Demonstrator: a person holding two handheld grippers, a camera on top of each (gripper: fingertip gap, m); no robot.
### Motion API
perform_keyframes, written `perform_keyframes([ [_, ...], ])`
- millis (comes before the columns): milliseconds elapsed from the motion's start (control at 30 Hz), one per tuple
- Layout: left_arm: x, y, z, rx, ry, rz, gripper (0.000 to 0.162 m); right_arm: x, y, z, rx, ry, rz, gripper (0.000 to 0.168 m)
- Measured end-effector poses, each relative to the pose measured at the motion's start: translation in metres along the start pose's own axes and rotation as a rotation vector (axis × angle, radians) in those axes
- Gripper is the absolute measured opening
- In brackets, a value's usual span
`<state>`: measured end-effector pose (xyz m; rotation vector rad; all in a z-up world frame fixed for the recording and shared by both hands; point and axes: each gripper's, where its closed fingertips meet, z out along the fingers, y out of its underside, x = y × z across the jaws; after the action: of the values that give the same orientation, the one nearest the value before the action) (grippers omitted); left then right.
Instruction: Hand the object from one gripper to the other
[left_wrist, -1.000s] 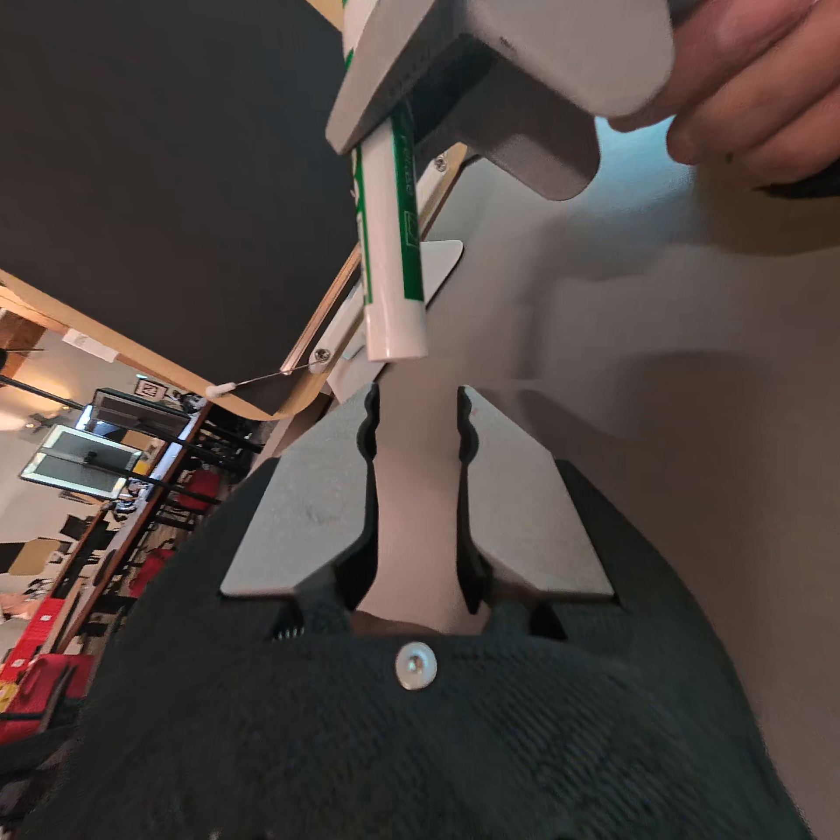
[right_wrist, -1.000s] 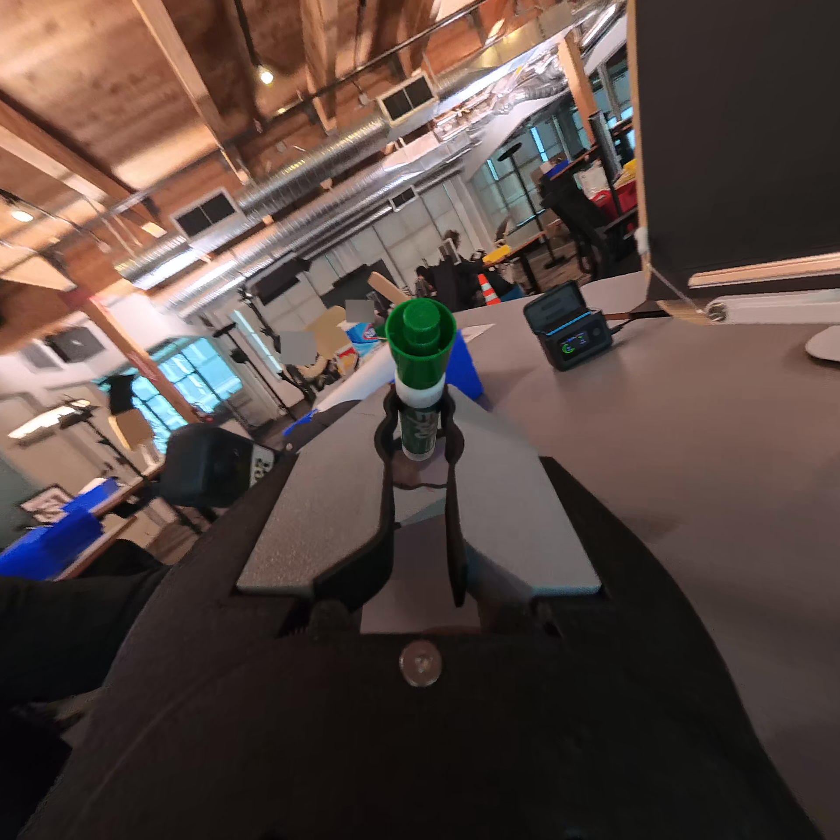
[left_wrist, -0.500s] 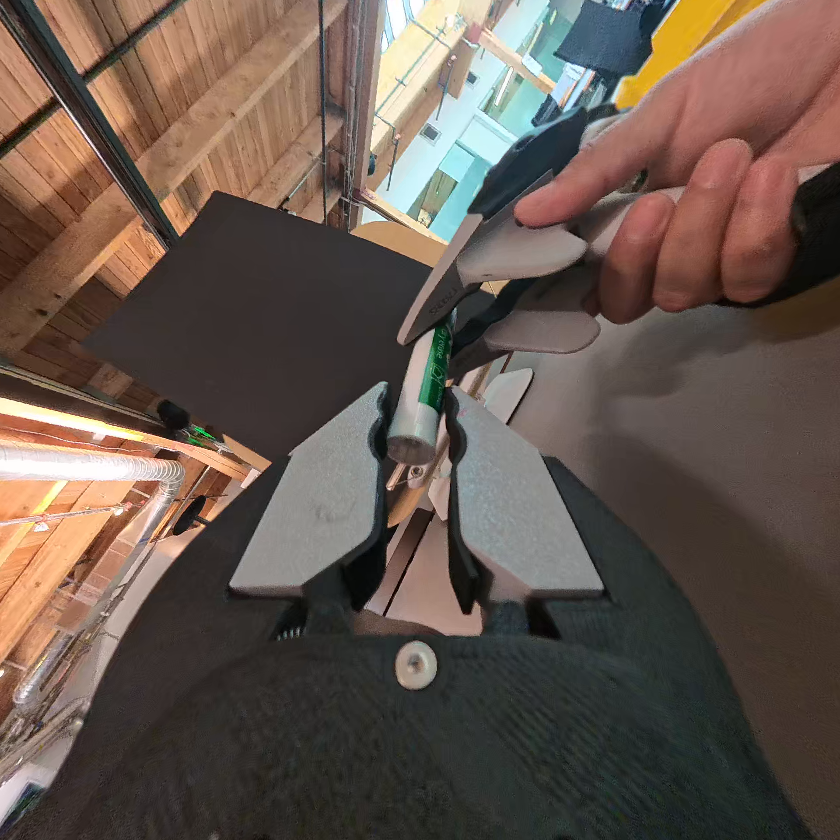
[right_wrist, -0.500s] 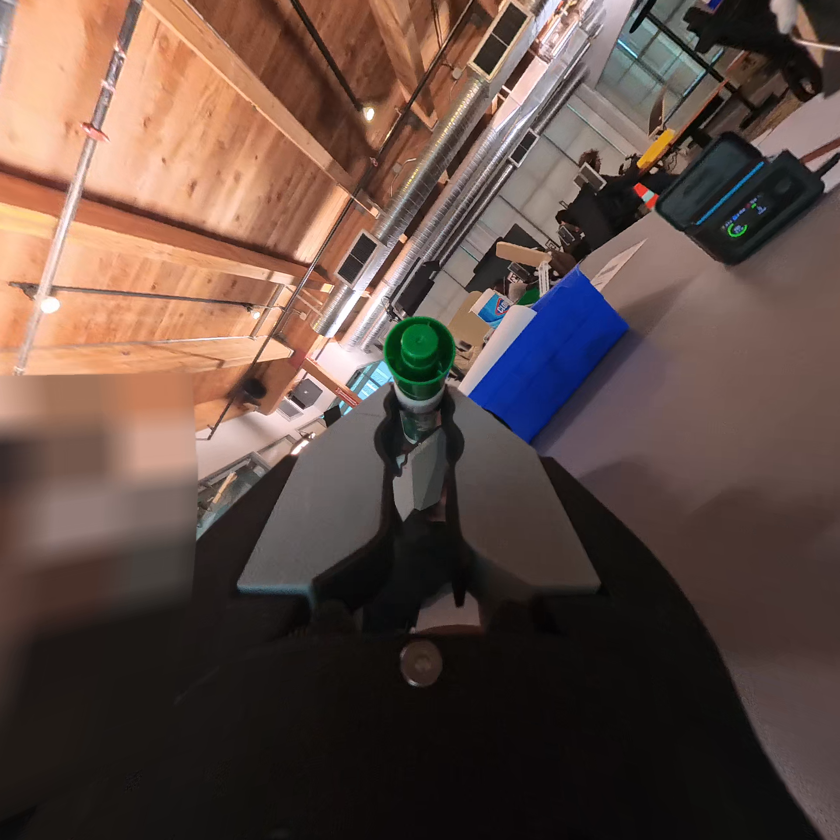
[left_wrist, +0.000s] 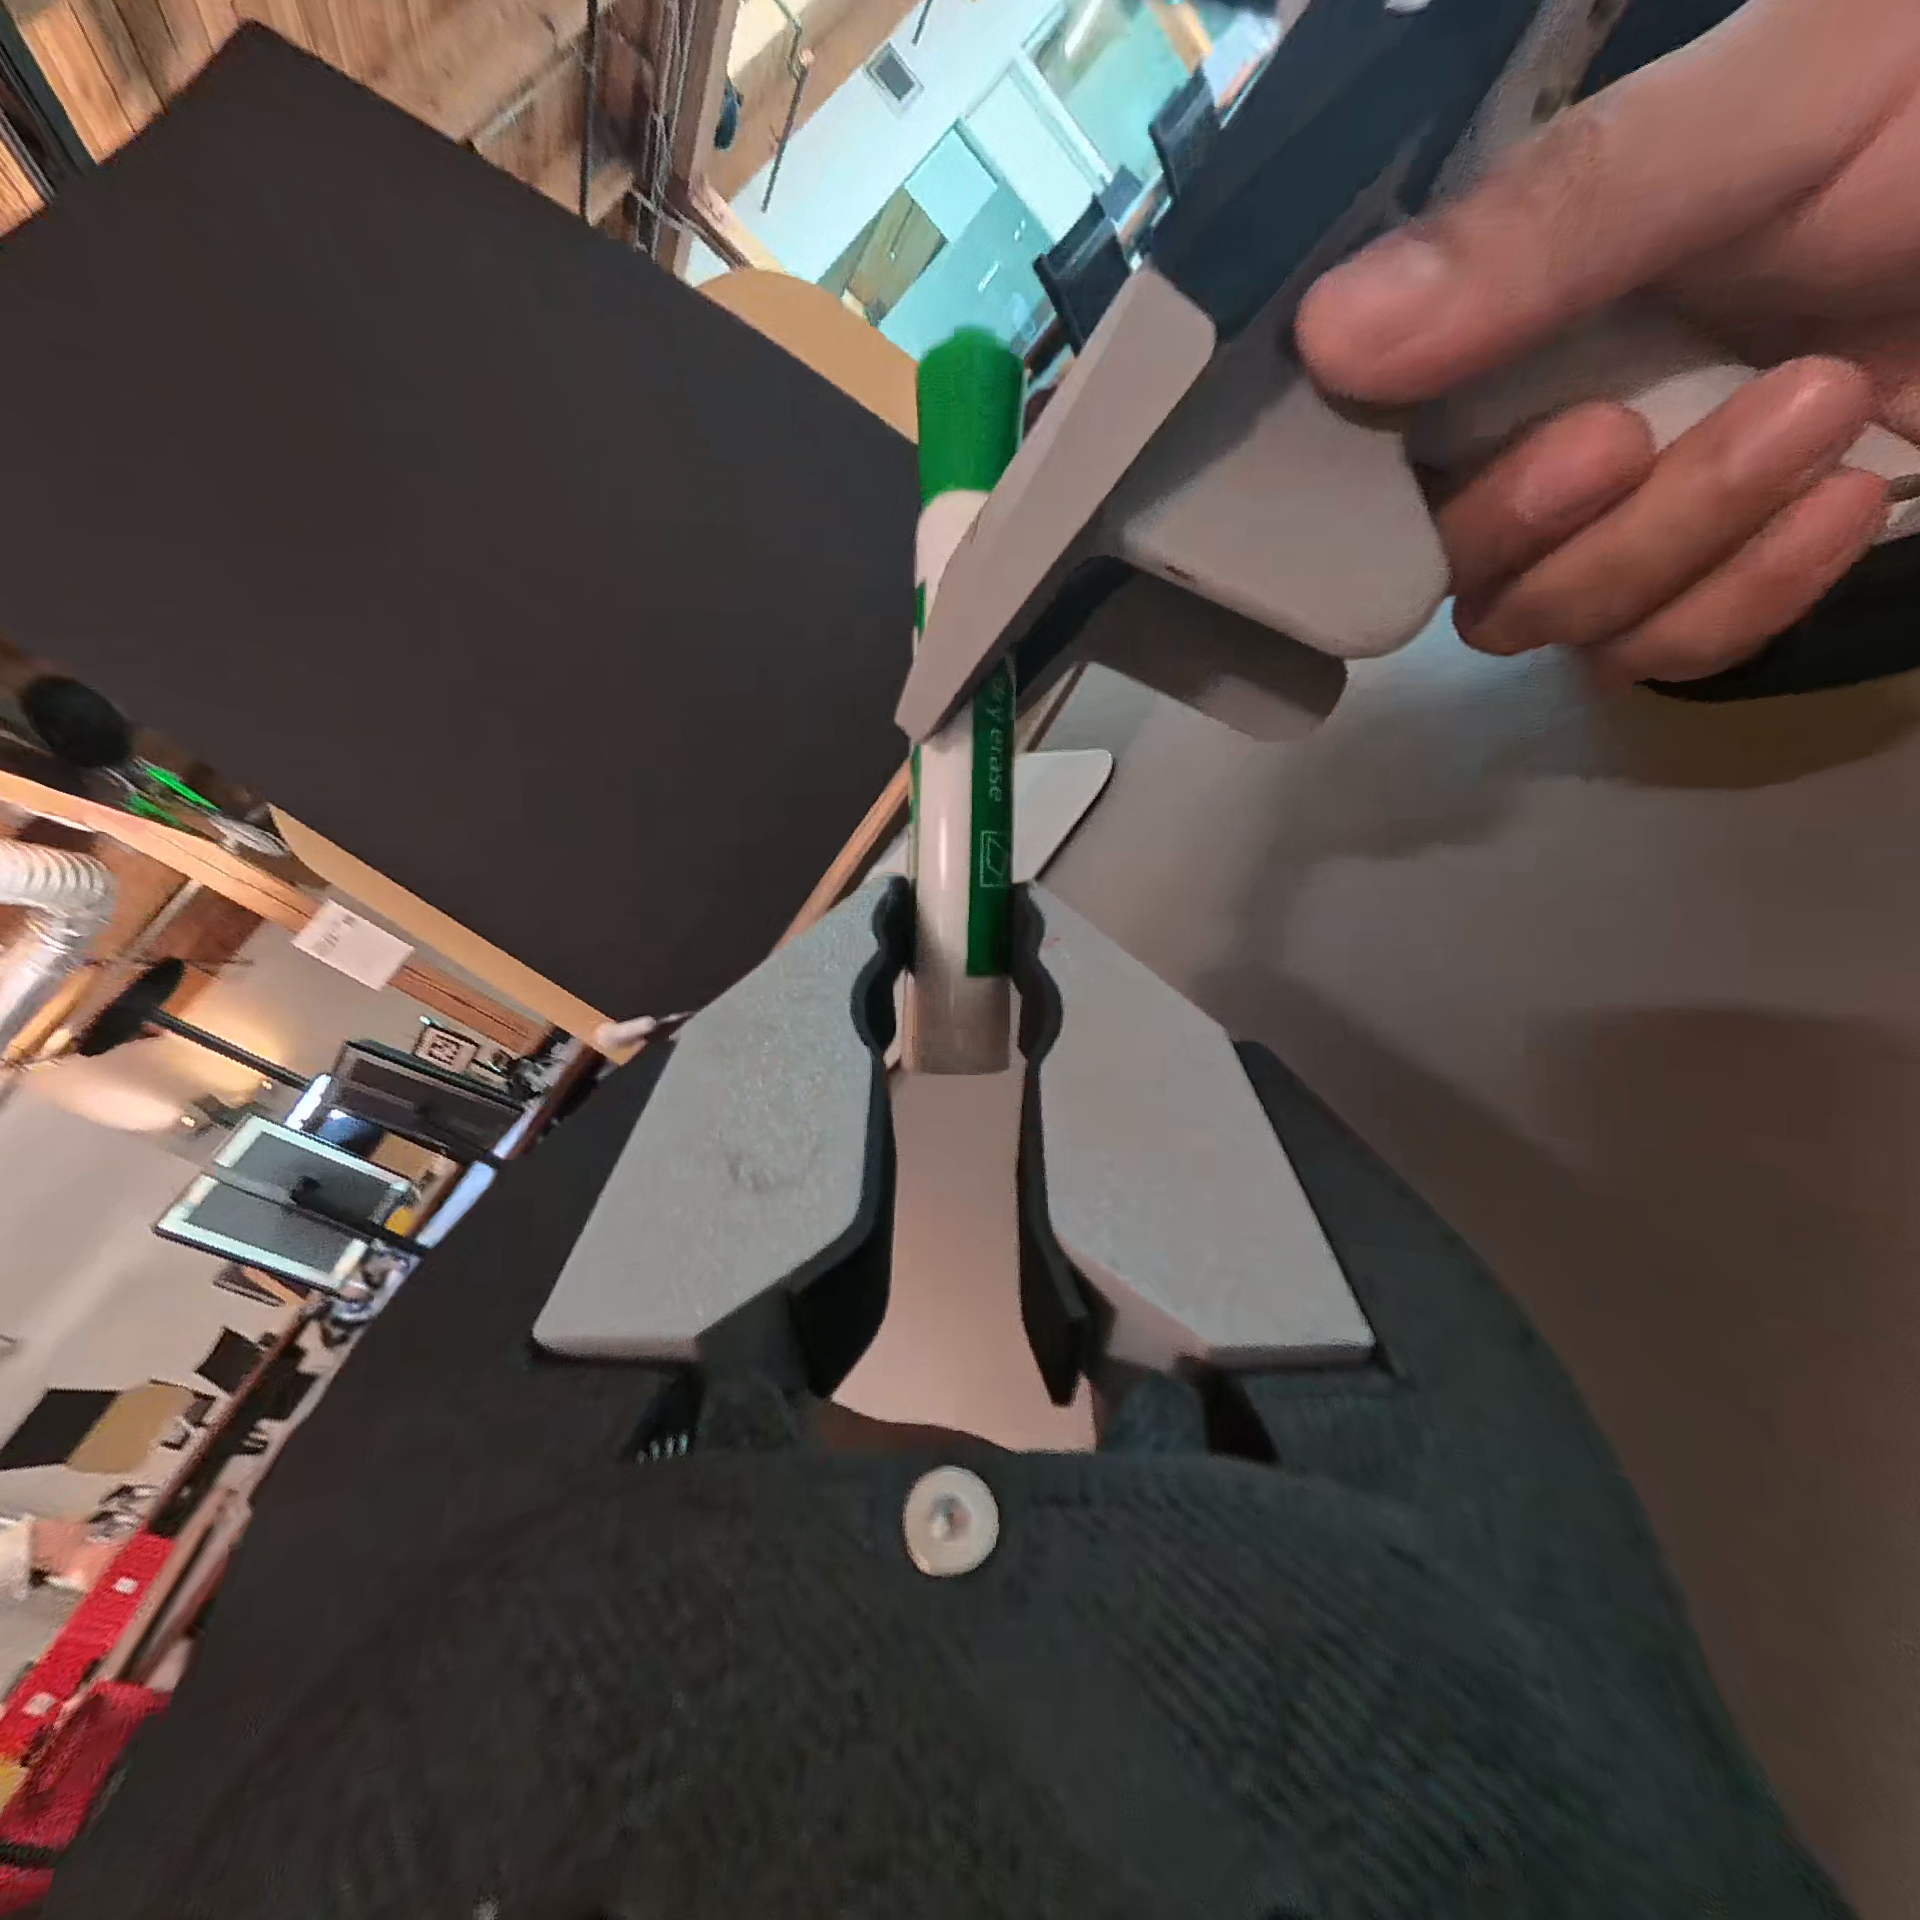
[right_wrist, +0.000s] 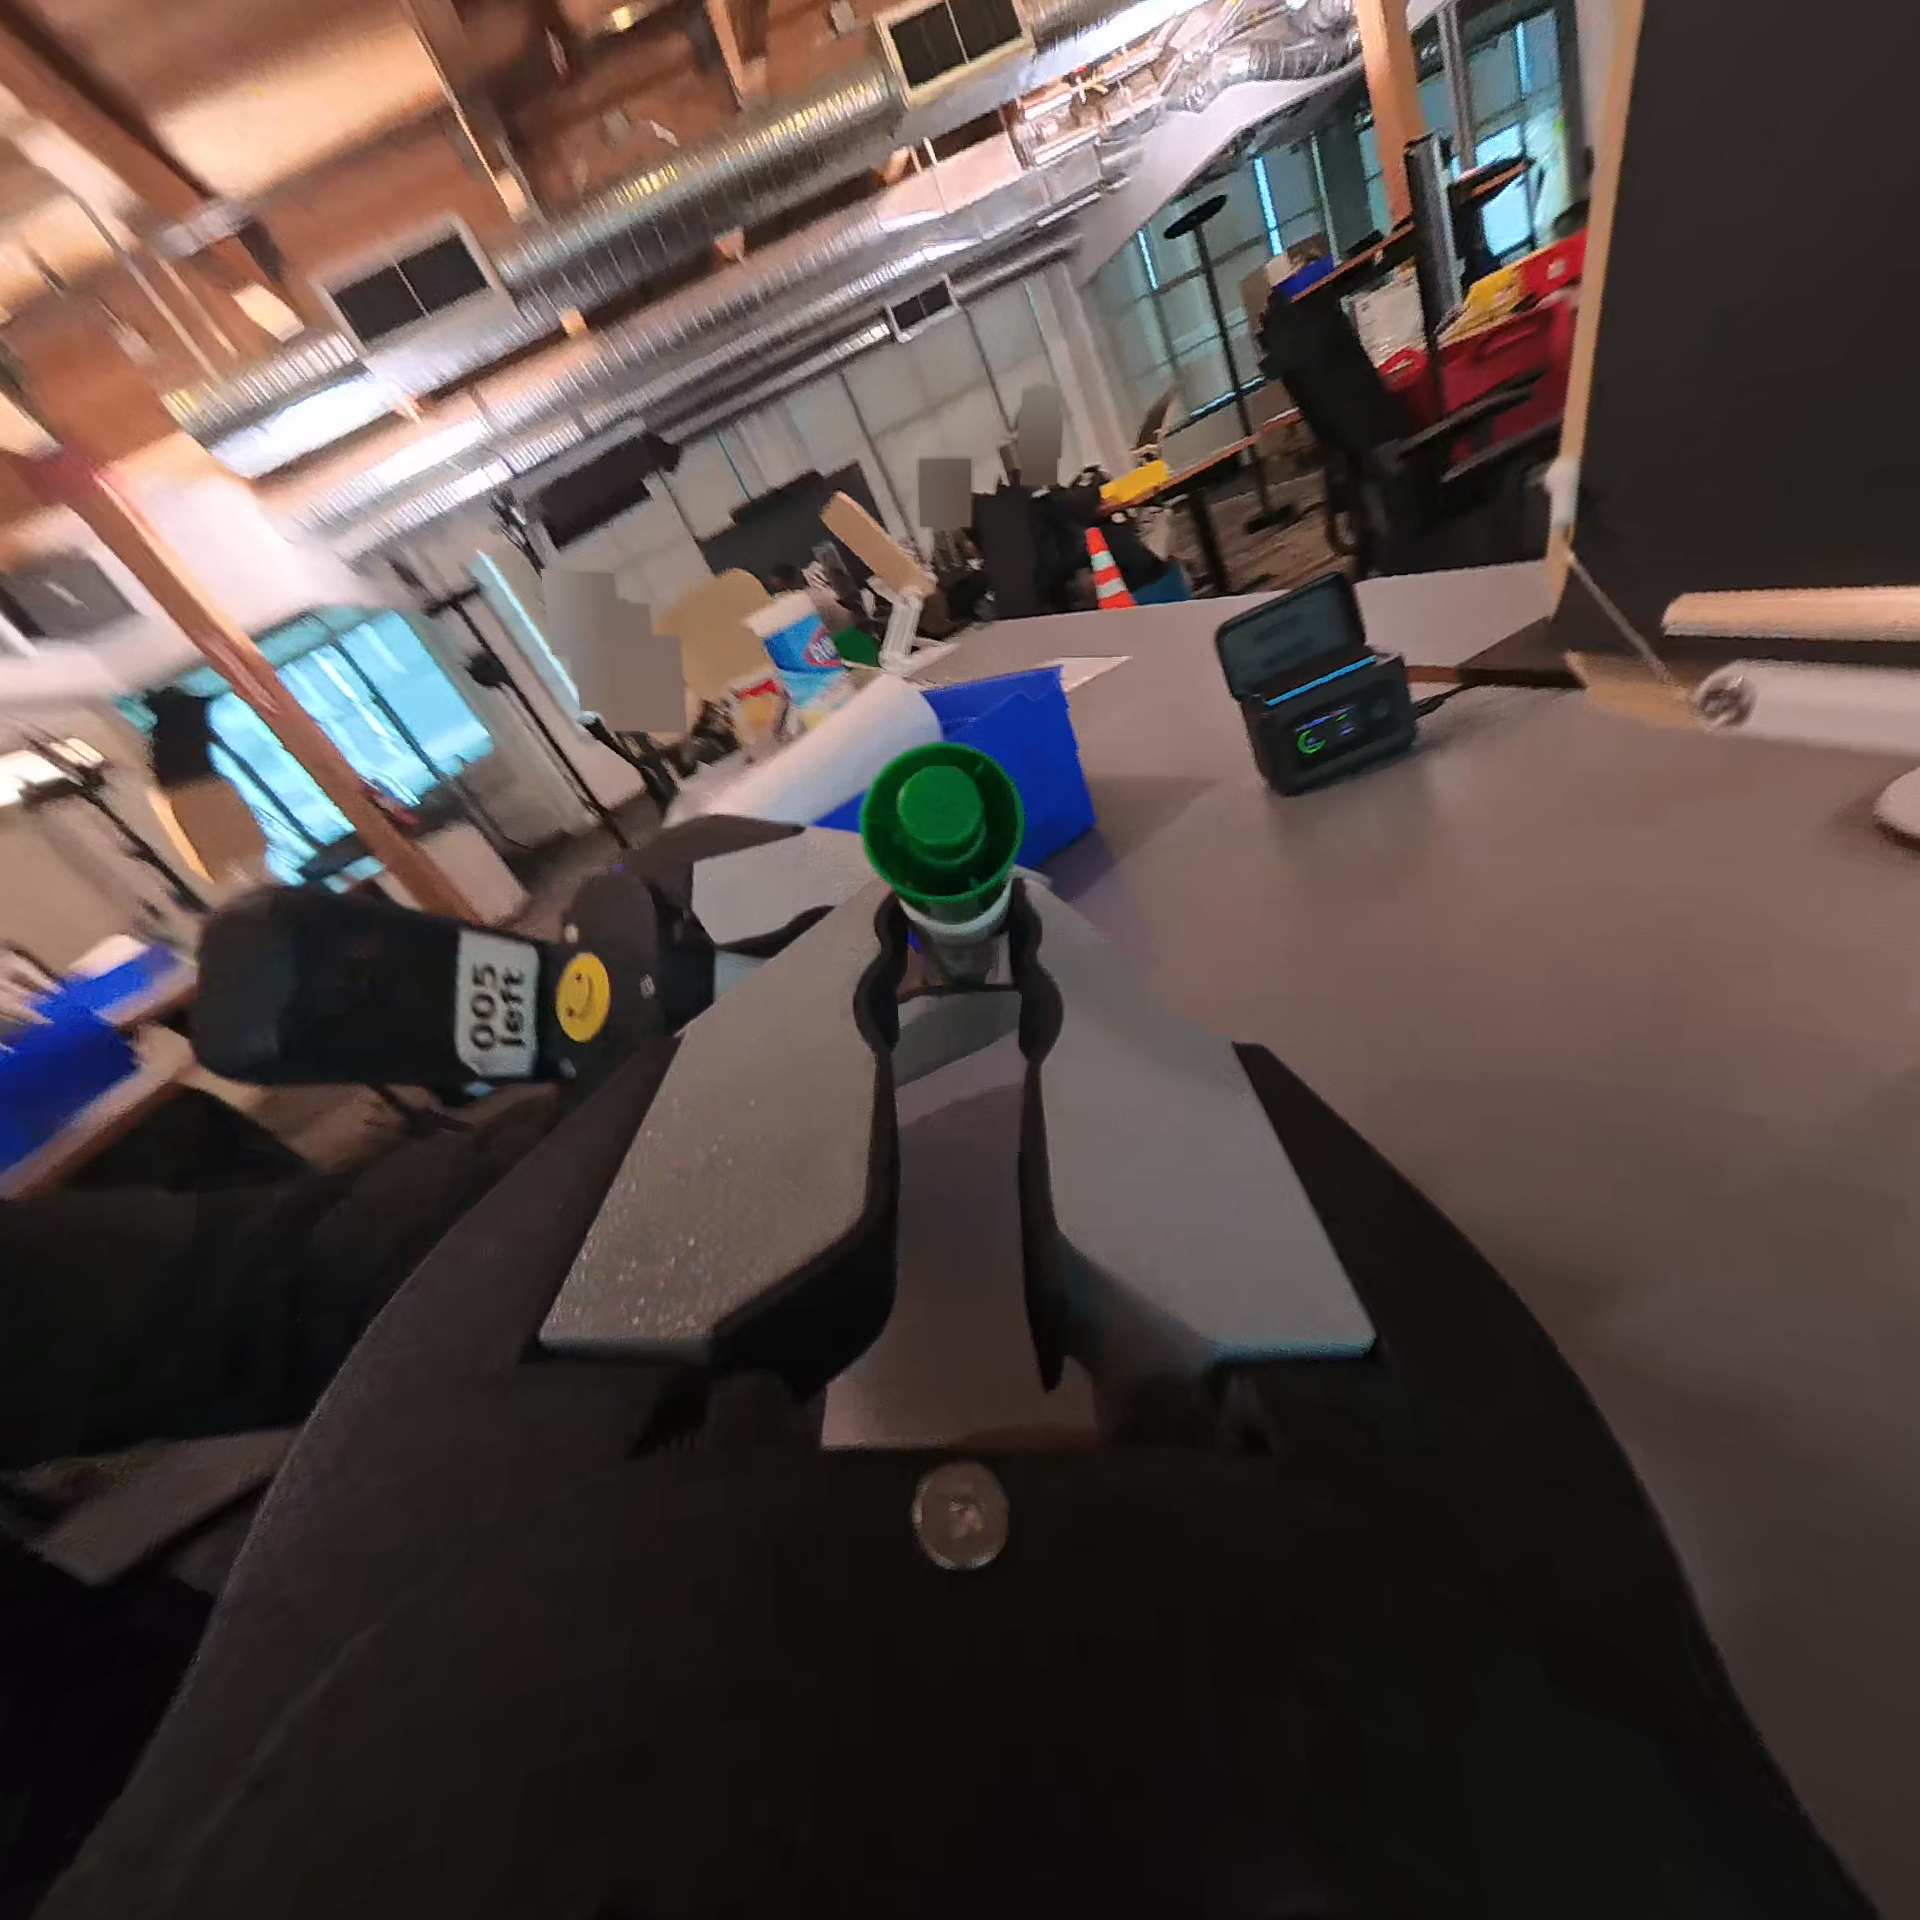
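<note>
A white marker with a green cap stands upright above the grey table. My right gripper, held by a hand, is shut on its upper barrel just under the cap. My left gripper has its fingertips closed around the marker's lower end, with the pads touching both sides. In the right wrist view the green cap points at the camera from between my right gripper's shut fingers. The black body of the left gripper comes in from the left below them.
A large black board stands behind the grey table. A black open case with a lit display, a blue bin and a white roll sit on the far side. My left and right fingertips are right by each other.
The marker hung above my left gripper's open fingers; now its lower end sits between them and they have narrowed onto it. My right gripper has kept its hold throughout.
</note>
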<state>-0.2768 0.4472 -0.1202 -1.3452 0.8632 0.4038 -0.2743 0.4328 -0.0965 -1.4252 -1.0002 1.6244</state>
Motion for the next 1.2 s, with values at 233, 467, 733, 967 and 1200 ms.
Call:
perform_keyframes([
  [233,-0.003,0.011,0.002,-0.044,-0.006,-0.005,0.018,-0.021,0.009,0.009,-0.059,0.019,-0.283,0.029],
  [467,-0.006,0.010,0.002,-0.042,-0.034,0.037,0.018,-0.024,0.007,0.008,-0.050,-0.017,-0.239,0.033],
  [733,-0.008,0.008,0.001,-0.034,-0.057,0.082,0.017,-0.027,0.008,0.008,-0.052,-0.019,-0.279,0.033],
  [967,-0.005,0.008,0.002,-0.023,-0.025,0.053,0.017,-0.028,0.009,0.008,-0.054,-0.026,-0.282,0.034],
  [1200,0.002,0.014,0.004,-0.038,0.016,0.015,0.018,-0.032,0.025,0.017,-0.136,0.044,-0.504,0.037],
])
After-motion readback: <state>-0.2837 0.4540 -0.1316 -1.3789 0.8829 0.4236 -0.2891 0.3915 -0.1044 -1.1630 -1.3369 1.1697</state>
